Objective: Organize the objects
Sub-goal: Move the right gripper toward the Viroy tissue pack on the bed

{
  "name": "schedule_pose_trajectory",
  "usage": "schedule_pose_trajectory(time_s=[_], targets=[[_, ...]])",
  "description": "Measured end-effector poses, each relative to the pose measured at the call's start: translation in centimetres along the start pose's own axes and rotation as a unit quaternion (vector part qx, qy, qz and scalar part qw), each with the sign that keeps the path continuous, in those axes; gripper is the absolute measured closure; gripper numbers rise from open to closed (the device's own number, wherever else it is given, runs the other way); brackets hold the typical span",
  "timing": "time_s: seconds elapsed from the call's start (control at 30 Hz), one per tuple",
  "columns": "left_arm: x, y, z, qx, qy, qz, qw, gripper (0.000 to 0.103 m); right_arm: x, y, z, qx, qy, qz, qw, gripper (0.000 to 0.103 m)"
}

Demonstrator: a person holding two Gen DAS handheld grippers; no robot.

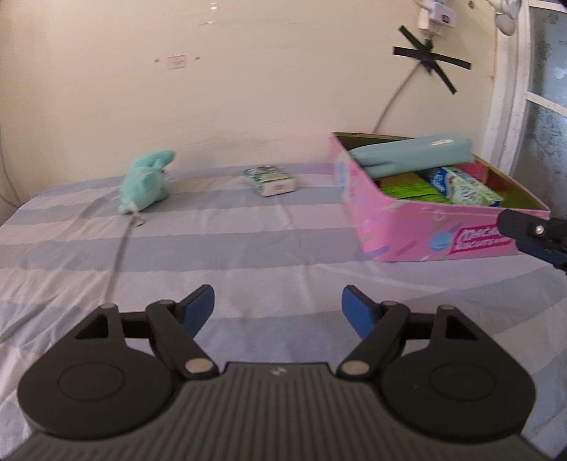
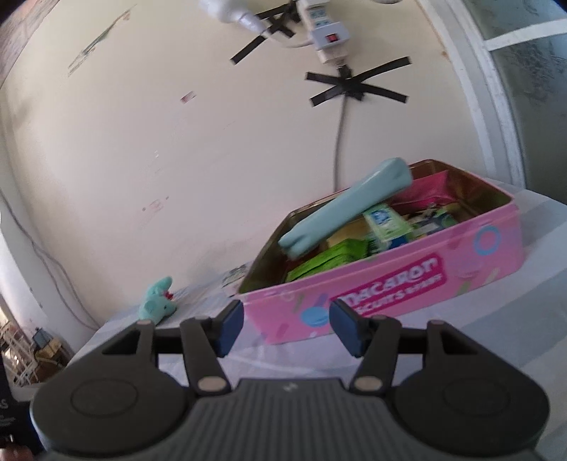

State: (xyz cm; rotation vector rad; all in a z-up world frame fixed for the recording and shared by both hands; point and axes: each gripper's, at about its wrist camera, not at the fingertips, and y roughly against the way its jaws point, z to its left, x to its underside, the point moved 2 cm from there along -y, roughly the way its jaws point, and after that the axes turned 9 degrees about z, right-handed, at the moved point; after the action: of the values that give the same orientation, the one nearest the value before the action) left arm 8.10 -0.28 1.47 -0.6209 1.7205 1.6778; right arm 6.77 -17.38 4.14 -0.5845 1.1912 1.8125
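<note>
On your far left, a soft, fuzzy mint-green plush toy (image 1: 147,181) lies on its side on the bed sheet (image 1: 248,255), a smooth cloth in broad grey and pale-blue stripes with a few shallow creases. A thin grey cord (image 1: 120,251) runs from the toy's lower end toward you across the sheet. To the right of the toy, well apart from it, a small flat tissue packet in green-and-white wrap (image 1: 271,181) rests flat near the wall.

Further right stands the pink rectangular tin with a glossy printed side and gold inner walls (image 1: 407,227), its lid off. A long pale-teal pouch (image 1: 411,150) lies slanted across the top of the contents, one end raised above the rim. Under it you can see bright green packets (image 1: 411,191), a green-and-blue tissue pack (image 1: 464,191) and something flat and pink-red (image 2: 425,193) against the far wall of the tin. Behind the tin, a grey cable (image 2: 338,149) climbs the cream wall to crossed strips of black tape (image 2: 358,87) and a white power strip (image 2: 326,32).

Your left gripper (image 1: 278,312) hovers low over the bare sheet, level, its blue-padded fingers spread wide with nothing between them. Your right gripper (image 2: 286,328) sits just in front of the tin's printed side, tilted, its fingers likewise parted and empty; the left view shows its black tip (image 1: 531,230) beside the tin's near corner.
</note>
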Motion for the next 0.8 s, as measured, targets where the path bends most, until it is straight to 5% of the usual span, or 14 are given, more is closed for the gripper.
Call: schedule_pose_trajectory(time_s=[0.8], targets=[[2.1, -3.2, 10.4, -0.077, 0.076, 0.021, 0.9939, 0.022, 3.9, -6.4, 8.5, -0.022, 0.115, 0.098, 0.988, 0.045]])
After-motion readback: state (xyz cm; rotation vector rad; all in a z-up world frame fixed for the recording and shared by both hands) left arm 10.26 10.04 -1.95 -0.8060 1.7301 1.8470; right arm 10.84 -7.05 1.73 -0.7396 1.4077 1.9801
